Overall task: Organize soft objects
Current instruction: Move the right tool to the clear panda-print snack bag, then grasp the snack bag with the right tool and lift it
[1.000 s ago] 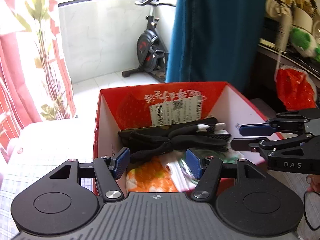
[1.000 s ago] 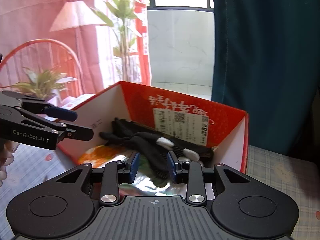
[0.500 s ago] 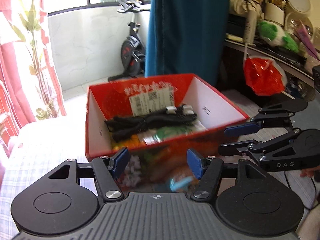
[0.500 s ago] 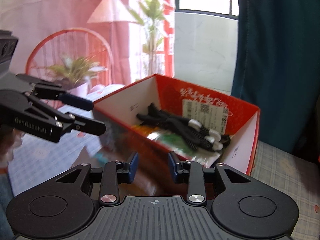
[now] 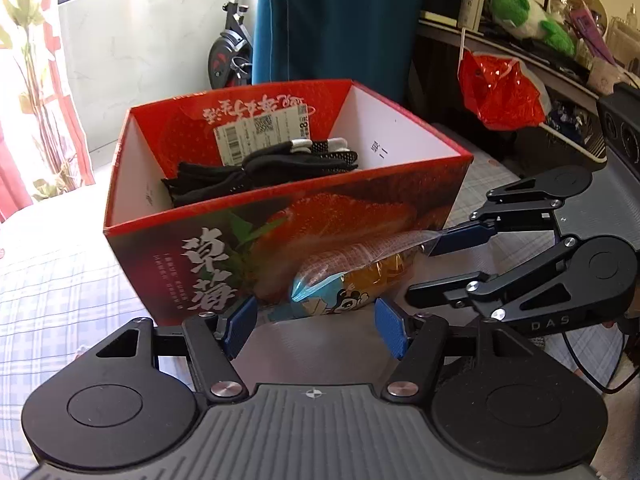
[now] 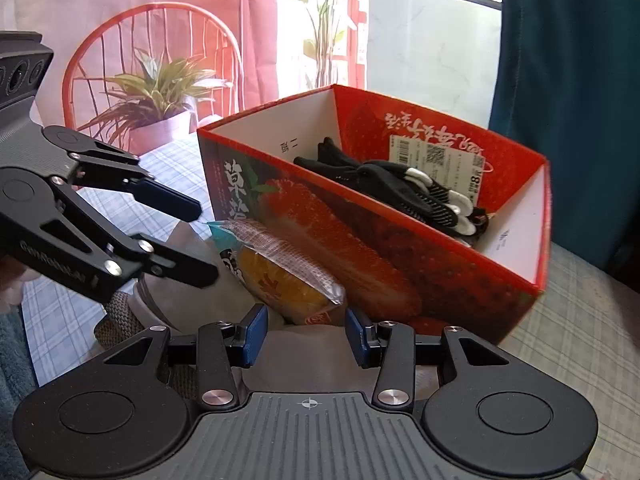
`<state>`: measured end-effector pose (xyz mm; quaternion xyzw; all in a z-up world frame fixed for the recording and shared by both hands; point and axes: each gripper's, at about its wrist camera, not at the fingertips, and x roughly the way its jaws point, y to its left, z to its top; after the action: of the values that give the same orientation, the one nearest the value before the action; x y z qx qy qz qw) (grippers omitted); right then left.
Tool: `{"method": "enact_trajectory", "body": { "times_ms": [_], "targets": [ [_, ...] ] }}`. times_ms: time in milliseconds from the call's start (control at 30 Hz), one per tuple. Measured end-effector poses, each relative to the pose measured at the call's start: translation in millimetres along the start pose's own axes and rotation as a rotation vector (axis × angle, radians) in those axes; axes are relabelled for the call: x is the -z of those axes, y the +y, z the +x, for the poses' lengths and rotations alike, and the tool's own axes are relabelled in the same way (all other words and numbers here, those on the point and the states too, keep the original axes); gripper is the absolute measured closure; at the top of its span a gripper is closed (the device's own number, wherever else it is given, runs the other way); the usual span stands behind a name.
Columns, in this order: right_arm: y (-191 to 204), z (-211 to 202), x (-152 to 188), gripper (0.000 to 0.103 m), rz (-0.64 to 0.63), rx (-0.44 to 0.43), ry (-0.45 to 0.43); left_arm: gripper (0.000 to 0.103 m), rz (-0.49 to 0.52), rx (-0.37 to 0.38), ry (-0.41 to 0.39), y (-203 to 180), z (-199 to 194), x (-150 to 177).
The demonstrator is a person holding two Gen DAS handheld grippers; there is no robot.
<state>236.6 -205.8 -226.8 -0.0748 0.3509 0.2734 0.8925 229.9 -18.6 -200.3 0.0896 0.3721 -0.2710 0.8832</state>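
Note:
A red strawberry-print box (image 5: 280,216) stands on the checked cloth, with black gloves (image 5: 264,168) inside; the box also shows in the right wrist view (image 6: 400,264), gloves (image 6: 400,192) lying in it. A clear-wrapped orange snack packet (image 5: 352,276) leans against the box's near wall, also seen in the right wrist view (image 6: 280,276). My left gripper (image 5: 316,326) is open just short of the packet. My right gripper (image 6: 306,334) is open at the packet's lower end; it appears in the left wrist view (image 5: 424,264), its upper finger touching the wrapper's end.
A grey soft item (image 6: 176,280) lies under the packet. A potted plant (image 6: 160,104) and red chair (image 6: 148,64) stand left. A shelf with a red bag (image 5: 500,92) and green plush (image 5: 520,16) is right. Blue curtain (image 5: 340,20) and exercise bike (image 5: 228,56) are behind.
Both grippers have pulled back and down from over the box to its near side. The snack packet has come clearly into view between their fingers.

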Motion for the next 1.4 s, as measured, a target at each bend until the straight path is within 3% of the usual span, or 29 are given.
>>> {"method": "enact_trajectory", "body": {
  "times_ms": [200, 333, 400, 600, 867, 1100, 1400],
  "targets": [
    [-9, 14, -3, 0.063, 0.07, -0.03, 0.003, 0.042, -0.021, 0.04, 0.026, 2, 23, -4],
    [-17, 23, -2, 0.065, 0.108, -0.037, 0.0, 0.056, -0.039, 0.061, 0.038, 4, 37, -6],
    [-20, 28, -2, 0.072, 0.133, -0.043, 0.0, 0.067, -0.034, 0.07, 0.042, 3, 39, -6],
    [-18, 22, -6, 0.075, 0.141, -0.074, -0.025, 0.068, -0.009, 0.058, 0.009, 0, 25, -10],
    [-18, -23, -41, 0.075, 0.139, -0.118, -0.148, 0.068, 0.016, 0.053, -0.139, 3, -33, -34],
    [-24, -33, -87, 0.075, 0.141, -0.116, -0.234, 0.069, -0.101, 0.065, -0.185, 30, -45, -68],
    [-41, 4, -109, 0.075, 0.236, -0.092, -0.249, 0.069, -0.22, 0.062, -0.171, 59, -17, -90]
  ]
}}
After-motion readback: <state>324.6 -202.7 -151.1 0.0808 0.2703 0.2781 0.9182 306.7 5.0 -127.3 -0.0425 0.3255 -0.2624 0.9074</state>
